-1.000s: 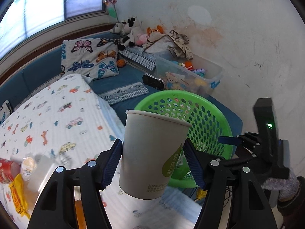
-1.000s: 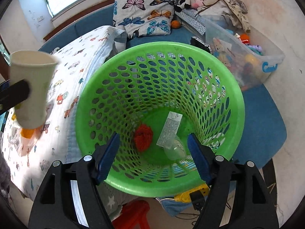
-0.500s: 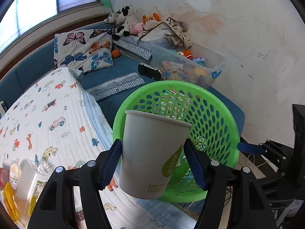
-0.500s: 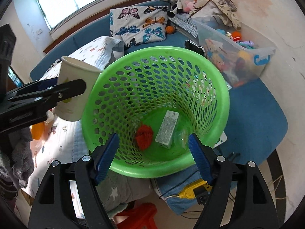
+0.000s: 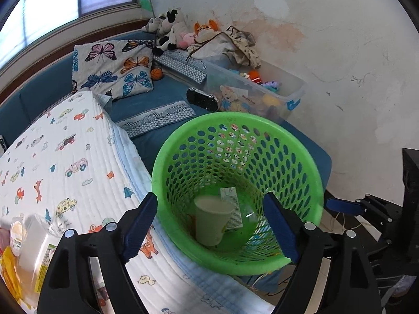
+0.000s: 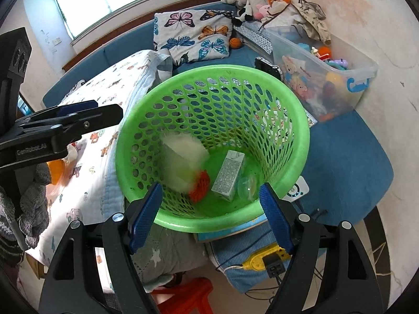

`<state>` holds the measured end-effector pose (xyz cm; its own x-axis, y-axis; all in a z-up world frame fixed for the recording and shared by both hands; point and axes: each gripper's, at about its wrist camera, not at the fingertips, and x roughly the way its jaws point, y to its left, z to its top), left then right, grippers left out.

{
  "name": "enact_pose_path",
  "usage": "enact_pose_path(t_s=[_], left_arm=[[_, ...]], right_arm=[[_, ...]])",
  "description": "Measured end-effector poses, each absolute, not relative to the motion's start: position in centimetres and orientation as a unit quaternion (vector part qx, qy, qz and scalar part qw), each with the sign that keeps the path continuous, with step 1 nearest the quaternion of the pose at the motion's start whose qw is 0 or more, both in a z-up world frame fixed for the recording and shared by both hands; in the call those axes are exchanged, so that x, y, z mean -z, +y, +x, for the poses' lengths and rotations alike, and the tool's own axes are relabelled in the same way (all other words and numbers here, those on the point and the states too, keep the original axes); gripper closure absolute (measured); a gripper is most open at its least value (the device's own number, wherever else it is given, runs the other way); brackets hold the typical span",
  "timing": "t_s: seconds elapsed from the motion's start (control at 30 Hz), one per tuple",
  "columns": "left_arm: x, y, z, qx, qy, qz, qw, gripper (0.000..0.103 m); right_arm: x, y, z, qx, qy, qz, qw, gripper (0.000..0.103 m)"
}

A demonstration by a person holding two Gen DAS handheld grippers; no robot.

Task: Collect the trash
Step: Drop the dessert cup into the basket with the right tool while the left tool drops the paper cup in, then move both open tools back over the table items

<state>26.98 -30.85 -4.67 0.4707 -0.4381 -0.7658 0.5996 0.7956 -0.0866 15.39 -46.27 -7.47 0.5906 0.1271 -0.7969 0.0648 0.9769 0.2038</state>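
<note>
We see the left gripper (image 5: pixel 209 225) above the green basket (image 5: pixel 301 154), and its jaws have just been opening: now they stand wide and nothing is between them. The paper cup (image 5: pixel 212 219) is inside the basket, near the bottom on the side closer to the quilt; in the left wrist view it looks upright with its mouth up, while in the right wrist view it is blurred (image 6: pixel 183 162), so we cannot tell if it already rests. Beside the cup we find a small carton (image 6: pixel 227 175), a red net-like piece (image 6: pixel 200 187) and a clear plastic piece (image 6: pixel 247 187) on the basket floor. The right gripper (image 6: pixel 209 217) also has its jaws wide, with nothing between the pads; it hangs over the near rim of the basket. The basket stands just beside a white quilt (image 5: pixel 65 162) printed with little cars. On the quilt, at the lower left of the left wrist view, more small packages (image 5: pixel 28 251) lie together. Behind the basket there are a butterfly pillow (image 5: pixel 112 70), some plush toys (image 5: pixel 172 28) and a clear storage box (image 5: pixel 293 96) with toys.
</note>
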Motion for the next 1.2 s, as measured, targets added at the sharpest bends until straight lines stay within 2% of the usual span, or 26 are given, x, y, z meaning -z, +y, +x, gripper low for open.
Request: enact_pose_path(t_s=[0.4, 0.97, 1.2], left_arm=[[2.5, -27.5, 25.0, 0.295, 0.391, 0.078, 0.868, 0.02], [1.8, -13.2, 20.1, 0.217, 0.376, 0.043, 0.9, 0.02], [3.4, -7.9, 18.4, 0.19, 0.385, 0.054, 0.901, 0.015]], right_arm=[[6.2, -44.3, 15.3, -0.034, 0.443, 0.093, 0.891, 0.025], [4.3, -35.2, 16.8, -0.117, 0.432, 0.049, 0.893, 0.022], [4.1, -31.2, 17.9, -0.141, 0.435, 0.033, 0.889, 0.022]])
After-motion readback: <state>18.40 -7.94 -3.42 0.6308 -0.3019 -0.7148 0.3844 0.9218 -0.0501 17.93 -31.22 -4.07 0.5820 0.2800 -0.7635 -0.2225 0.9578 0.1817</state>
